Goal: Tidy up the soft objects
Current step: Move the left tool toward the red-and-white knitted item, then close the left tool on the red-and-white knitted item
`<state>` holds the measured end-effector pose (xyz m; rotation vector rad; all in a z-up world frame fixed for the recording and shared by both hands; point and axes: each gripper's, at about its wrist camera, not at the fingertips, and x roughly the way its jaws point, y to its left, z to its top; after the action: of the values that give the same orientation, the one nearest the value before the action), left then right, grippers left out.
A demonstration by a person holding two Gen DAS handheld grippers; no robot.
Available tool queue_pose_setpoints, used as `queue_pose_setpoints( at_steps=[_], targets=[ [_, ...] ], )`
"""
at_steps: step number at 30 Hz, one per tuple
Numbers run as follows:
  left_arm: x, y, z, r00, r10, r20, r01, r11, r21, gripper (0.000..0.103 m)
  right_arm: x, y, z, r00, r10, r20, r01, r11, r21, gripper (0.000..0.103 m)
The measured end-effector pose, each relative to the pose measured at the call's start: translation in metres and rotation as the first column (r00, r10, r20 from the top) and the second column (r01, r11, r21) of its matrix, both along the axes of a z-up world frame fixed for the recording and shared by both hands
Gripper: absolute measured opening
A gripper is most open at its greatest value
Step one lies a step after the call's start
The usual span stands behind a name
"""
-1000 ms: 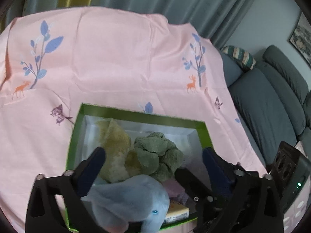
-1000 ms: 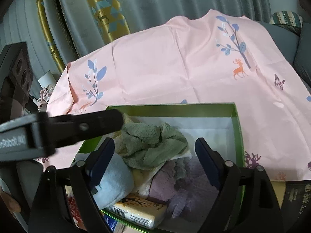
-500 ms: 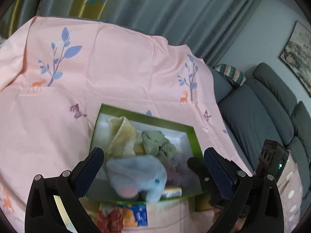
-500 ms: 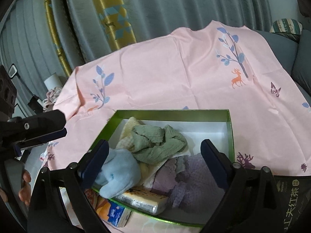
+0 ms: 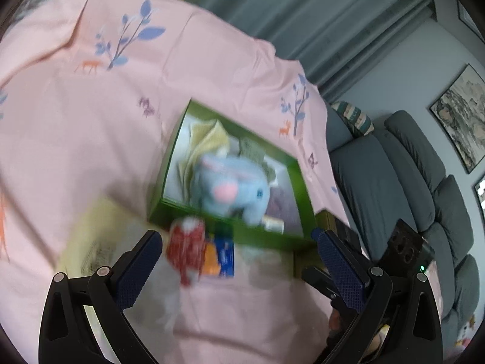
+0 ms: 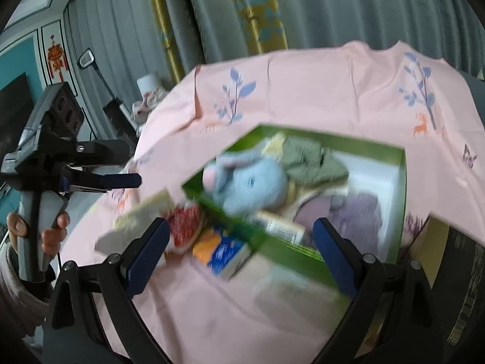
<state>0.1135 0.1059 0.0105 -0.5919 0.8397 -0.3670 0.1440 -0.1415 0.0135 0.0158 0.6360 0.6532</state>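
Note:
A green box (image 5: 274,236) (image 6: 403,163) sits on the pink tablecloth. A blue plush elephant (image 5: 233,185) (image 6: 248,182) lies in it at the near left corner, on yellow (image 5: 209,142), green (image 6: 309,157) and purple (image 6: 357,209) cloths. A small yellow packet (image 6: 279,227) lies in the box's near side. My left gripper (image 5: 239,257) is open and empty, back from the box; it also shows from the side in the right wrist view (image 6: 133,180). My right gripper (image 6: 242,242) is open and empty, above the table in front of the box.
A red pouch (image 5: 186,242) (image 6: 185,227) and a blue-orange packet (image 5: 222,253) (image 6: 224,251) lie before the box. A flat yellow-grey pack (image 6: 136,221) lies to their left. A dark tea box (image 6: 463,273) stands right. A grey sofa (image 5: 409,182) and curtains (image 6: 333,9) surround the table.
Both grippers have pulled back and up from the box. The left gripper has let go of the blue elephant, which now lies in the box. Both views are motion-blurred.

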Motion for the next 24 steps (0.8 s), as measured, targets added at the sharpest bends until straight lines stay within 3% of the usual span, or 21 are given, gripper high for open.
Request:
queue_pose_setpoints(
  at_steps=[5, 10, 15, 20, 24],
  targets=[
    [-0.017, 0.001, -0.02, 0.998, 0.016, -0.063, -0.019, 0.999, -0.051, 0.102, -0.008, 0.011, -0.017, 0.996, 0.054, -0.066, -0.053, 0.998, 0.02, 0.095],
    [-0.006, 0.005, -0.024, 0.993, 0.039, -0.116, -0.05, 0.994, -0.095, 0.102, -0.014, 0.032, -0.019, 0.987, 0.137, -0.09, -0.129, 0.988, 0.088, 0.093],
    [0.004, 0.005, -0.022, 0.988, 0.026, -0.15, -0.055, 0.98, -0.192, 0.102, 0.002, 0.05, -0.035, 0.965, 0.191, -0.182, -0.16, 0.972, 0.171, 0.077],
    [0.022, -0.005, -0.017, 0.989, 0.009, -0.15, -0.036, 0.984, -0.173, 0.102, 0.021, 0.056, -0.046, 0.949, 0.206, -0.239, -0.143, 0.956, 0.258, 0.06],
    [0.03, -0.005, -0.029, 0.983, 0.032, -0.183, -0.063, 0.984, -0.166, 0.102, 0.04, 0.073, -0.06, 0.936, 0.193, -0.293, -0.122, 0.962, 0.244, 0.053]
  ],
)
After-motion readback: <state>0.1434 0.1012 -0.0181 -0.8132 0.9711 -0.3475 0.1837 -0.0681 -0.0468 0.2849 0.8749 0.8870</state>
